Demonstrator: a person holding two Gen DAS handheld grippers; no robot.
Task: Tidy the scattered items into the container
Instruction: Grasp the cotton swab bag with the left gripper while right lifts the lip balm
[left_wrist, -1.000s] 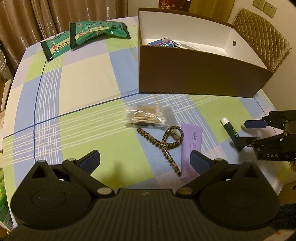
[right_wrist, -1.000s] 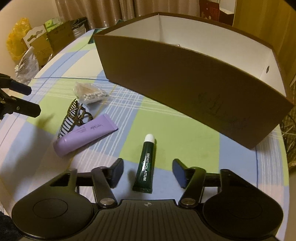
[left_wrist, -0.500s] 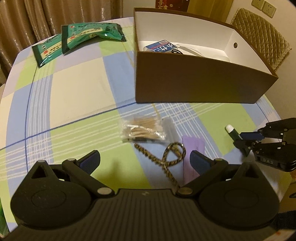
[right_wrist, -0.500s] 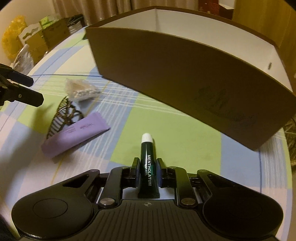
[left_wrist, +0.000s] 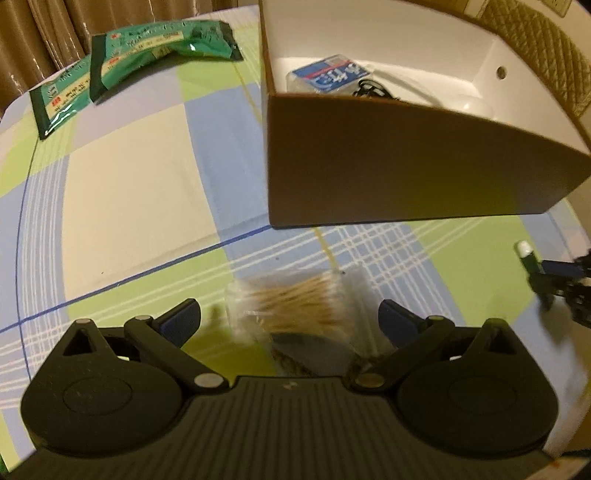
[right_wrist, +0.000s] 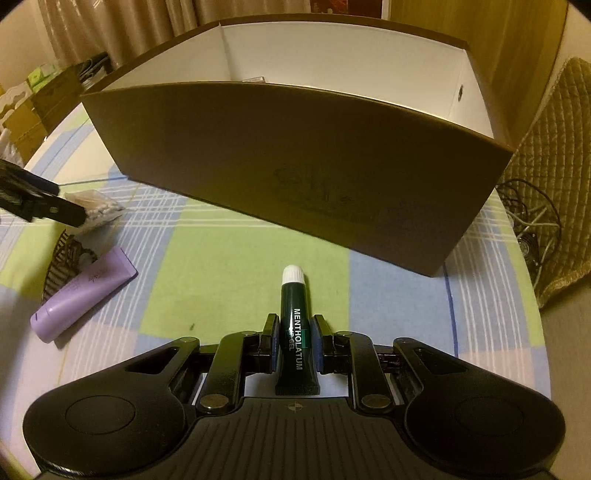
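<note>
Now my right gripper (right_wrist: 294, 345) pinches the green tube (right_wrist: 295, 332), cap ahead toward the box (right_wrist: 295, 155); my left gripper (left_wrist: 290, 319) gapes wide around the cotton swabs (left_wrist: 295, 299), ready to close.

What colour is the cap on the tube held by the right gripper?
White, on a dark green tube; the cap shows best in the right wrist view.

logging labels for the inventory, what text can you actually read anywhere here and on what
"MENTHOLATUM", with "GEL" partly hidden below it: dark green white-capped tube clamped in the right tongs.
Two green foil packets: print too blurred to read.
Blue and white box in the brown cardboard container: characters unreadable.
Purple squeeze tube: script too small.
</note>
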